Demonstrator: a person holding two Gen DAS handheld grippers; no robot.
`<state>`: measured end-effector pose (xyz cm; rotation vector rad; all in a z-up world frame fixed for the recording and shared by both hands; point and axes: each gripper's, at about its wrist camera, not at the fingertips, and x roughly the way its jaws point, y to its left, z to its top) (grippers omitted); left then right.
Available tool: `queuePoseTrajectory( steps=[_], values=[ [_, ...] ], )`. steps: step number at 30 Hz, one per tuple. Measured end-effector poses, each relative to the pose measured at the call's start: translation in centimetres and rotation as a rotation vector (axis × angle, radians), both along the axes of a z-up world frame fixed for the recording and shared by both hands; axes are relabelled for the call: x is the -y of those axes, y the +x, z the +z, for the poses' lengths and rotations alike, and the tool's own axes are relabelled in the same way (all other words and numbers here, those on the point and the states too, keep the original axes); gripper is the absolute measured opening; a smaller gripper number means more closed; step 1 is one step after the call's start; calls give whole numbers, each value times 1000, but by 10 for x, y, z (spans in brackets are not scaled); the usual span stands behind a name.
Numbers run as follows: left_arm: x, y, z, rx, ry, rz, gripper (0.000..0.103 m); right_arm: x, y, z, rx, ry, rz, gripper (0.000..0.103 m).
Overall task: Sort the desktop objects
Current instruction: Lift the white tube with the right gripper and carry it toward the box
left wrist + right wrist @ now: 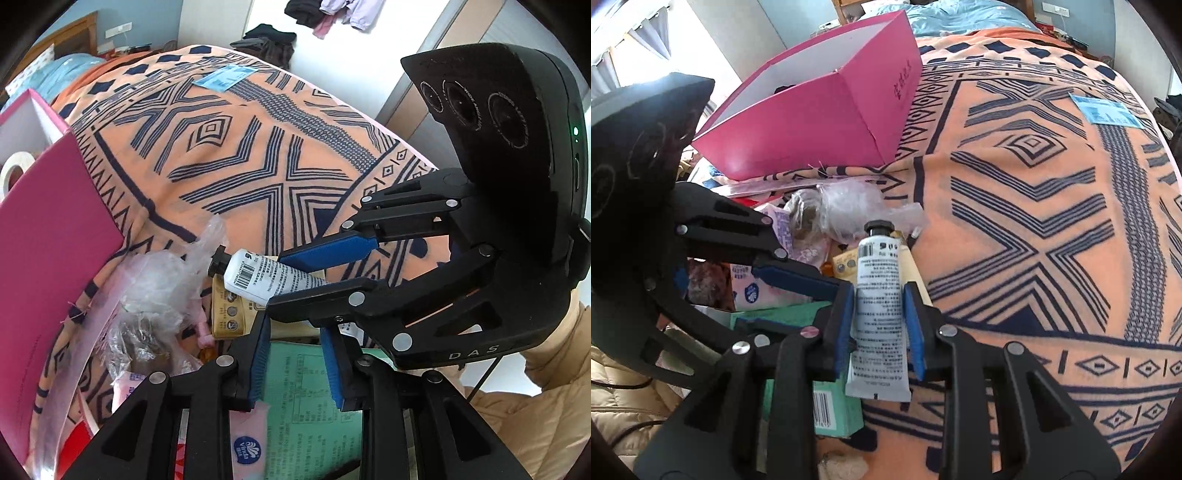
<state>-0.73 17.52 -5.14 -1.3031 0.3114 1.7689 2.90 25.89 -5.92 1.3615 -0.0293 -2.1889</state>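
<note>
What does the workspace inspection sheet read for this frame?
Surface: orange blanket with navy geometric pattern.
Job's things: white tube with black cap; pink box, open.
Clutter: crumpled plastic bag, green carton, tissue pack, yellow tube, blue slip.
Grippers: right hand-held gripper shut on the white tube; left hand-held gripper holds nothing, jaws narrow.
Cables: dark cable under the right unit.
Surroundings: clothes heaps on floor, beige padded sleeve.

Tube above clutter, box behind, blanket beneath
</note>
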Motion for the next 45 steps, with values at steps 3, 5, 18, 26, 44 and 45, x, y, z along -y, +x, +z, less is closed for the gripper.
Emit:
queuePoseTrajectory(
  steps=[3, 5, 18, 26, 44, 45],
  values=[
    [3, -1, 1, 5, 9, 4, 27, 0, -1, 0, 0, -1, 2, 29],
    [4, -1, 3, 5, 17, 8, 27, 0, -1, 1, -7, 1, -6, 28],
    [6, -5, 7, 14, 44, 54, 40, -11, -9, 10, 31, -214, -136, 28],
    [14, -5, 9, 10, 30, 94, 29, -7, -11, 5, 43, -230, -129, 31],
    [63, -15, 53, -62, 109, 200, 22, 26, -19, 45, -77, -268, -51, 30],
    [66, -16, 56, -64, 113, 204, 22, 28, -20, 47, -83, -268, -47, 30]
  ],
)
